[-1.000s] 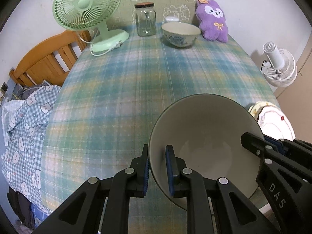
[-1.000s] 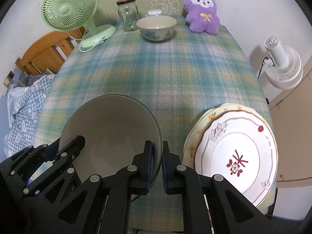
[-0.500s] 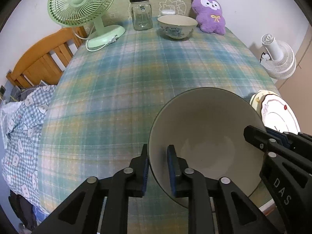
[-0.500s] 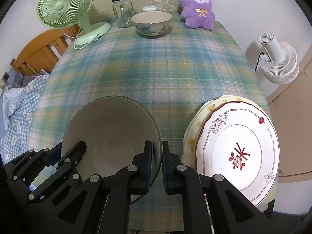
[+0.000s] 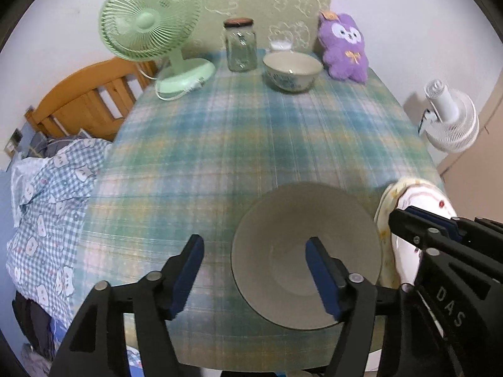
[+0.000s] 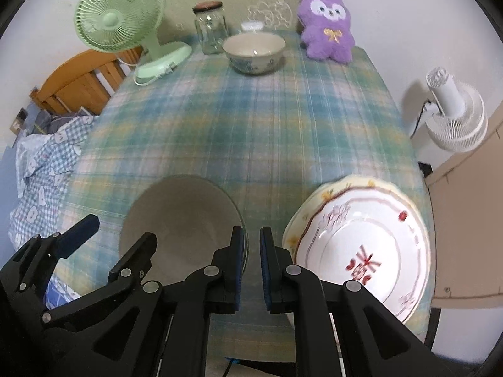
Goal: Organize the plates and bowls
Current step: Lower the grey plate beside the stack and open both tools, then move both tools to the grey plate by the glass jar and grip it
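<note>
Far ahead of both hand-held grippers, at the back edge of the desk [image 5: 251, 144], stand a green fan [image 5: 151, 19], a glass jar [image 5: 240, 47], a patterned bowl [image 5: 292, 70] and a purple plush toy [image 5: 344, 51]. Nothing lies on the plaid cloth between them and the grippers. A white fan [image 6: 456, 116] stands off the desk to the right, a bed with checked bedding [image 5: 47, 220] to the left.

Only the right wrist view shows the stacked plates [image 6: 361, 251] whole, just right of the right hand-held gripper [image 6: 251, 251]; the left view catches only their edge.

The left hand-held gripper [image 5: 254, 260] has just been opening: its jaws stand wide and released, straddling the near left rim of the plain grey bowl [image 5: 306, 251] without touching it. The right gripper's jaws are nearly closed; they appear empty, just beside the bowl's right rim.
</note>
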### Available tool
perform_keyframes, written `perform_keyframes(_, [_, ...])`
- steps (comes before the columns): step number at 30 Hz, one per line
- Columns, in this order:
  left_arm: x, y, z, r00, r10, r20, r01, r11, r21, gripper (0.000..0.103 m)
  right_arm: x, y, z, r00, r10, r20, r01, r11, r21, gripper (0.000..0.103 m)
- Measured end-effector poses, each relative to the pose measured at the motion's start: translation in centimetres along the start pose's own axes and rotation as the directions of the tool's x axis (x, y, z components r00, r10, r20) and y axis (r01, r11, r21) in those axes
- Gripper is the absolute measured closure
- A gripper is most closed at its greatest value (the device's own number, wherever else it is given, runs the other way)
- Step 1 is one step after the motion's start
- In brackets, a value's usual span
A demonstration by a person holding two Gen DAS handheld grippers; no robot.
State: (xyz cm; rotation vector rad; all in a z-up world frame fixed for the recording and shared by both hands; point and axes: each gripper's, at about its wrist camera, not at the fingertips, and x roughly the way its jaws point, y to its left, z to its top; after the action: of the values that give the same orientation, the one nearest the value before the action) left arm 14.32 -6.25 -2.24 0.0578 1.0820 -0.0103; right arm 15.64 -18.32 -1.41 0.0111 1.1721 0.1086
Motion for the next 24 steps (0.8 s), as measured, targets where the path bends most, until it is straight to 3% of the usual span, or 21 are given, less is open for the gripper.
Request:
perform_keyframes(4, [-2.2,0.6,1.7,0.999,-0.01,0.048,0.013,0.998,-0.058,0.028,-1.8,0.2,1.2,1.0,0.012,0.017,-0.011,0.999,-0.047,0.09])
perform_keyframes(13, [-4.8,1.4,6.4,0.991,-0.017,0.134,0.019,1.0,-0.017,0.022,-5.1,0.4,5.3,0.997,0.02,0.077,-0.018,0.999,-0.033,0.09])
perform_keyframes(18, [-4.5,1.7,9.2,0.986,-0.019,0.168,0.013,0.999,0.037,0.021,-5.8,0.5,8.0,0.99,-0.003,0.139,0.0,1.0,0.022,0.09])
perform_keyframes(24, [-2.1,2.0,13.1,0.987,-0.038,0.154,0.031,0.998,0.046,0.02,-4.3,0.3,11.2,0.991,0.019,0.136,-0.024,0.999,0.037,0.09])
